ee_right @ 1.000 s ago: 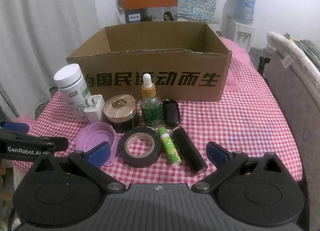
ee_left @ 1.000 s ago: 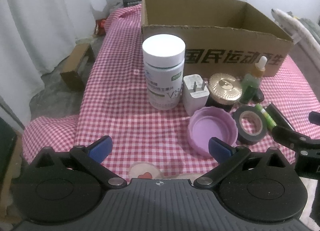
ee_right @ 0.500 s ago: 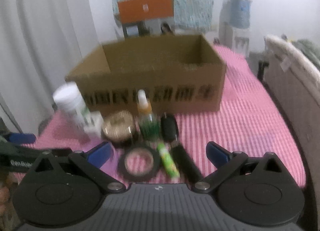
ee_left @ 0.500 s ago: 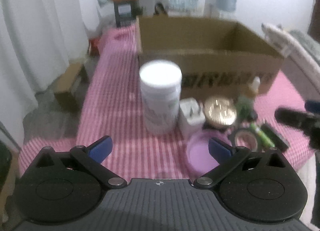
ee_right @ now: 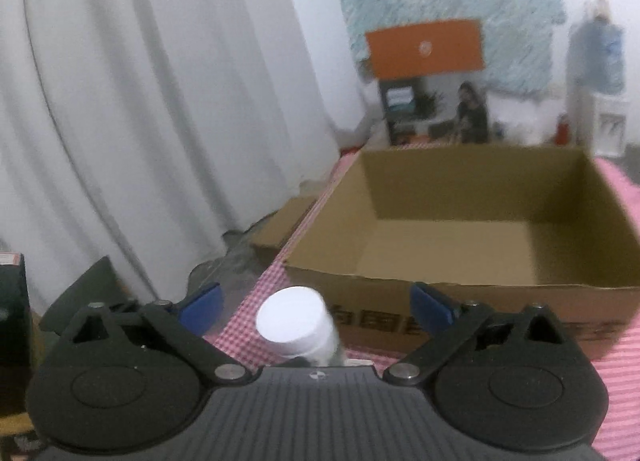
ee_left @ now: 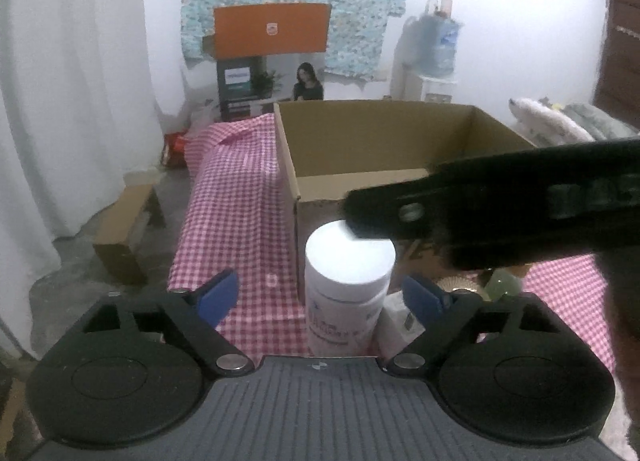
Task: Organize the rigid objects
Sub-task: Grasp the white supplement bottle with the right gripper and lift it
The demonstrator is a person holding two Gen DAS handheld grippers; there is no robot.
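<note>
Between both grippers' spread fingers — white bottle, untouched, upright.

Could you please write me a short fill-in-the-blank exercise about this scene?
1. The white bottle stands on a tablecloth checked in white and ____.
2. The cardboard box holds ____ objects.
3. The fingers of the left tool have pads coloured ____.
4. The panel on the far wall is coloured ____.

Missing words: pink; no; blue; orange
</note>
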